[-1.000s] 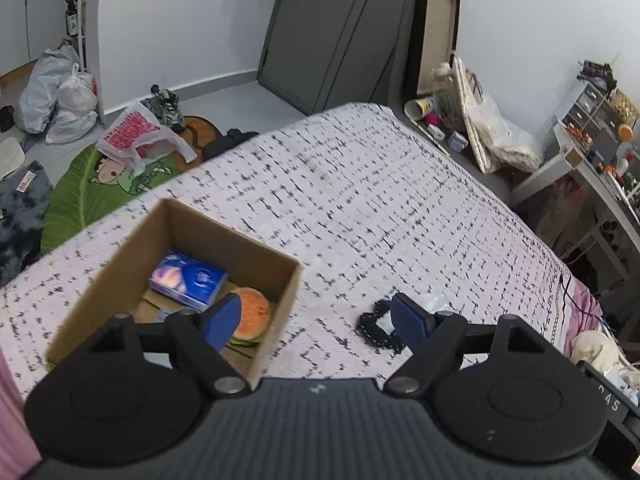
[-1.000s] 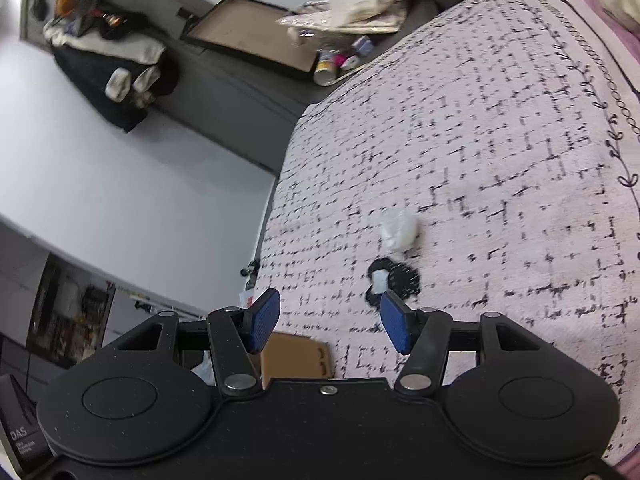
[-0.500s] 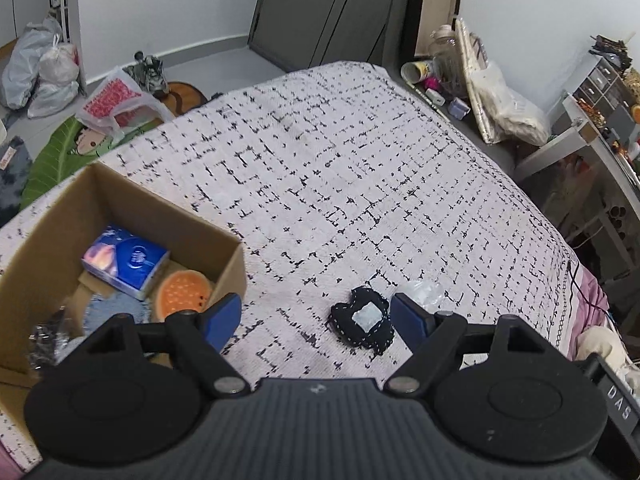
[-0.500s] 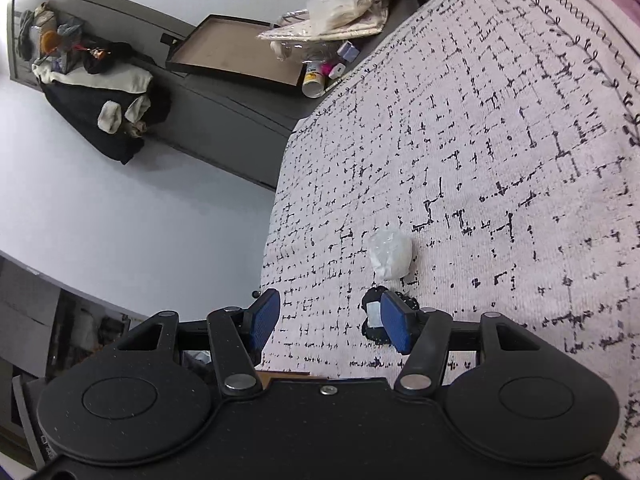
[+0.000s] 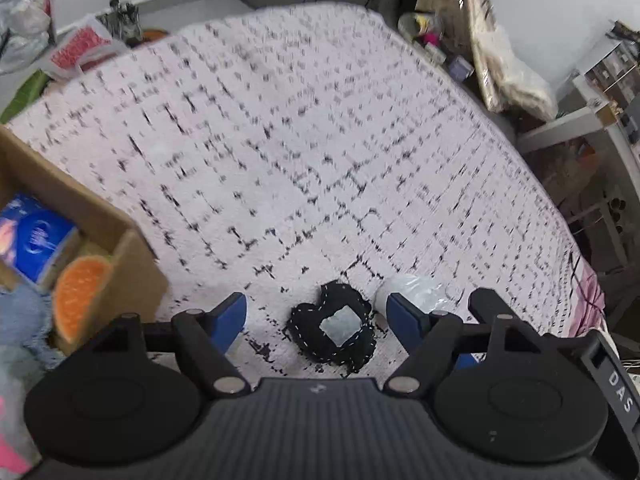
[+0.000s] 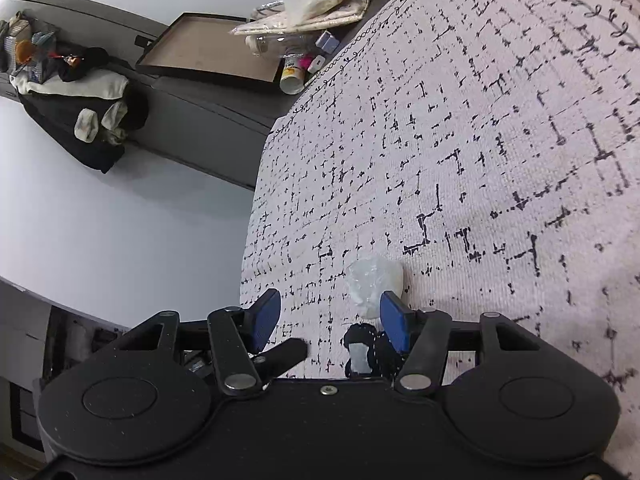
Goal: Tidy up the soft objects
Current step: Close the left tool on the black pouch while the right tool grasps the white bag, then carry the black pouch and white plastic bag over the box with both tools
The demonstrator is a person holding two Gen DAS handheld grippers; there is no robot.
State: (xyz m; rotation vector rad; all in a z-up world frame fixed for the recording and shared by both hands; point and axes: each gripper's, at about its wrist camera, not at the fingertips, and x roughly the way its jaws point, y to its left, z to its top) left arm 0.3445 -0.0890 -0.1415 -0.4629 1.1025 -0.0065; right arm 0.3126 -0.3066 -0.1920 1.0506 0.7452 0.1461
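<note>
Left gripper closing, nothing yet clamped, black stitched pouch framed between its pads, crumpled white bag beside right pad, right gripper half-open, empty.

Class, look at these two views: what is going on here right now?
A person with a gripper in each hand is tidying soft things off a bed into a cardboard box. The left gripper, empty and closing, frames a black pouch. The right gripper is open beside a white bag.
</note>
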